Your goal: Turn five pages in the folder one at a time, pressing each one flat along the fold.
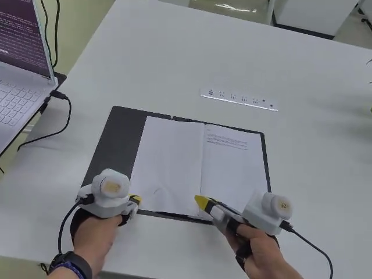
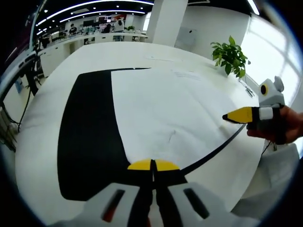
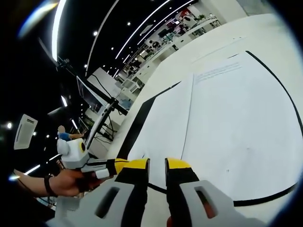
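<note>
Right claw (image 3: 157,163) slightly parted over folder (image 3: 236,118) near edge — left gripper (image 3: 113,164) alongside.

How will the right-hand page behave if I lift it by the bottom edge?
Likely floppy: the right-hand page looks like a thin single sheet lying flat. Probably light, and held at the fold, so it should swing over rather than slide.

White table (image 1: 174,46) — open folder (image 1: 116,139), laptop (image 1: 17,99) on it.

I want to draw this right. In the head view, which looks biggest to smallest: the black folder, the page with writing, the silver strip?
1. black folder, largest.
2. page with writing.
3. silver strip, smallest; it lies farther from the camera, which may shrink it a little.
</note>
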Tool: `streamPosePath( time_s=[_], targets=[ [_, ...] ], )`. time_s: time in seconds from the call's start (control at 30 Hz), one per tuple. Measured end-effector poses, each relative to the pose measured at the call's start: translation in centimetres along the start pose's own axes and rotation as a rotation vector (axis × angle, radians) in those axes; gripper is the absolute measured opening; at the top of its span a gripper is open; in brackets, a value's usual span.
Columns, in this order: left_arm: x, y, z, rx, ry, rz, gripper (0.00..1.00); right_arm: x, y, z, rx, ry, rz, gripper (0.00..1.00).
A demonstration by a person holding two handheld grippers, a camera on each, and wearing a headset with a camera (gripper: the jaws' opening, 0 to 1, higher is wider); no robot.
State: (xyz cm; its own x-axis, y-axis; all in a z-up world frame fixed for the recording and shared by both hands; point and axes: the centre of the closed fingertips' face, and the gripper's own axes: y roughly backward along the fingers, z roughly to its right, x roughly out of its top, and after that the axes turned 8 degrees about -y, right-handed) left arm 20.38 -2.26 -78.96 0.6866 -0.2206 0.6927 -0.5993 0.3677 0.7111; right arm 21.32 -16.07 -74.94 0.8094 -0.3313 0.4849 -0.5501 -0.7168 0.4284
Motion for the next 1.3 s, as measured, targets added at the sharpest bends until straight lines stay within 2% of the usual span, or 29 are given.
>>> streamPosePath(
  time_s=[0.13, 0.27, 0.47, 0.8, 1.1, 1.3],
  targets=[
    [0.0, 0.0, -0.2, 0.009, 0.024, 0.005, 0.00, 0.5, -0.5, 0.0, 0.006, 0.007, -0.011, 0.11],
    [0.0, 0.0, -0.3, 0.014, 0.070, 0.030, 0.00, 1.5, -1.1, 0.2, 0.010, 0.023, -0.015, 0.09],
    [0.1, -0.1, -0.3, 0.007, 0.085, 0.028, 0.00, 3.2, -2.6, 0.8, 0.016, 0.067, -0.044, 0.07],
    [0.2, -0.3, -0.5, 0.009, 0.105, 0.024, 0.00, 6.9, -5.4, 1.9, 0.008, 0.051, 0.016, 0.00],
    [0.3, -0.5, -0.6, 0.000, 0.121, 0.019, 0.00, 8.0, -7.0, 3.8, -0.004, 0.010, 0.012, 0.00],
    [0.2, -0.5, -0.5, 0.000, 0.123, 0.014, 0.00, 8.4, -7.5, 3.2, -0.003, -0.002, 0.027, 0.00]
  ],
)
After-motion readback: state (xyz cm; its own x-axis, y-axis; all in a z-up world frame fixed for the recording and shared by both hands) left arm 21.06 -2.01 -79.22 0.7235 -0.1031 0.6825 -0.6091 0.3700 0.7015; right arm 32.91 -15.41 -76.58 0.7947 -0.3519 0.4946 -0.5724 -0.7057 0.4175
